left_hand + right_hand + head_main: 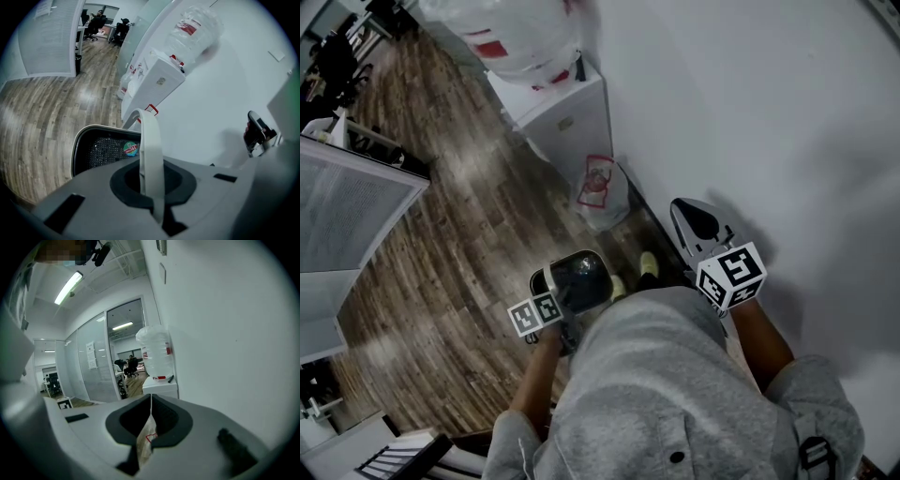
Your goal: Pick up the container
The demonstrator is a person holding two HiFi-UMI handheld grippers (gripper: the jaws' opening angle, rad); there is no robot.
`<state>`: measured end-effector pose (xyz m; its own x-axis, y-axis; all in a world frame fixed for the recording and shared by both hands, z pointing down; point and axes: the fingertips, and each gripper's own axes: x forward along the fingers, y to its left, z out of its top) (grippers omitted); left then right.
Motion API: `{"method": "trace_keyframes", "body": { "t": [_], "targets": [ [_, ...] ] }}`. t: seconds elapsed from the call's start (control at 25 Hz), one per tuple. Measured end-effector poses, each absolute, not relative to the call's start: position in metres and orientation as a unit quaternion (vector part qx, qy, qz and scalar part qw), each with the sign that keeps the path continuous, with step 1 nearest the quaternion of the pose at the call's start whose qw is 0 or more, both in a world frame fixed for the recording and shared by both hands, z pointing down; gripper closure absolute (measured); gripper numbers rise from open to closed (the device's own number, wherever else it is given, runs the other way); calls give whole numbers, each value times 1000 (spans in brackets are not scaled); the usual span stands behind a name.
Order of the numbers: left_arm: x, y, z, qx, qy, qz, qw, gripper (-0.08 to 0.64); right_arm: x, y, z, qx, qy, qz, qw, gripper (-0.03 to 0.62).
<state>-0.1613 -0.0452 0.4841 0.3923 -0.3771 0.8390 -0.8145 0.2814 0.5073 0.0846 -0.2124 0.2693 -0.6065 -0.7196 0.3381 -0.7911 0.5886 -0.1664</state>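
Left gripper (150,174) was pinched tight on the white handle (149,136) of the container (105,150), a dark tub with a pale rim and a round sticker inside. From the head view the container (581,279) hung under that gripper (558,287), close to my operator's front and, by my reading, clear of the wood floor (441,262). I took the lift as more or less made.

Right gripper (151,414) had its jaws pressed together on nothing and was held out near the white wall (750,112).

Risks noted:
- The handle was thin and smooth, held by a narrow pinch. It could slide sideways through the pads.
- The container hung freely and could swing and tip with any quick move.
- The plastic bag (600,192) and the water dispenser (562,112) stood near by the wall. A wide swing might clip them.
- I could not make out any contents, so the weight was unknown.
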Motion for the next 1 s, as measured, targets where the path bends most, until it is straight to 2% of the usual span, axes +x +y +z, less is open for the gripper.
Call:
{"method": "trace_keyframes", "body": {
  "t": [1.0],
  "targets": [
    [-154, -59, 491, 568, -519, 180, 613, 546, 91, -218, 274, 433, -879, 157, 123, 565]
  ]
}}
